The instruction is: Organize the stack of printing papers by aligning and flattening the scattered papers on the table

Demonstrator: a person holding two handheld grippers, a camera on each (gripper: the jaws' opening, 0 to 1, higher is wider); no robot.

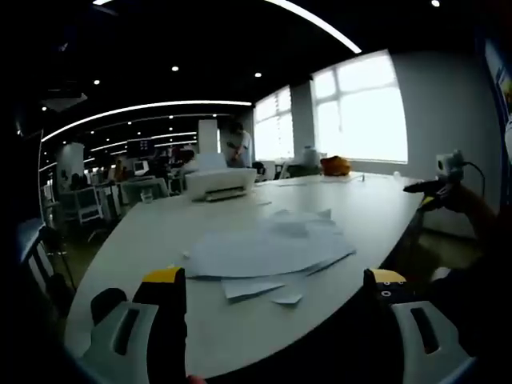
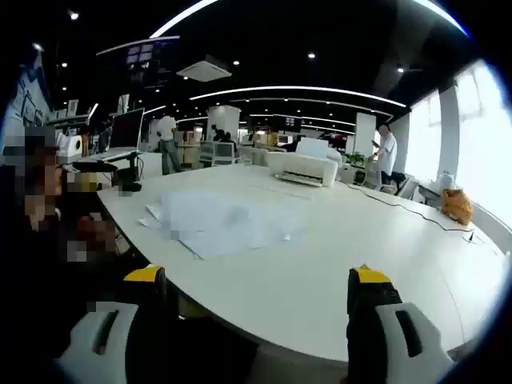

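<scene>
Near the table (image 1: 376,208) edge, loose papers (image 1: 268,248) lay fanned; left gripper (image 1: 276,290) and right gripper (image 2: 254,282) hung short, jaws apart, likely for squaring.

We see a wide white bench (image 1: 376,216) with a rounded edge. On it lie the scattered papers (image 1: 268,250), overlapping loosely near the close edge, with small scraps (image 1: 286,298) just beside them. Farther back sit a white printer (image 1: 220,182) and an orange bag (image 1: 335,166); a thin cable (image 2: 400,206) runs across the far side.
</scene>
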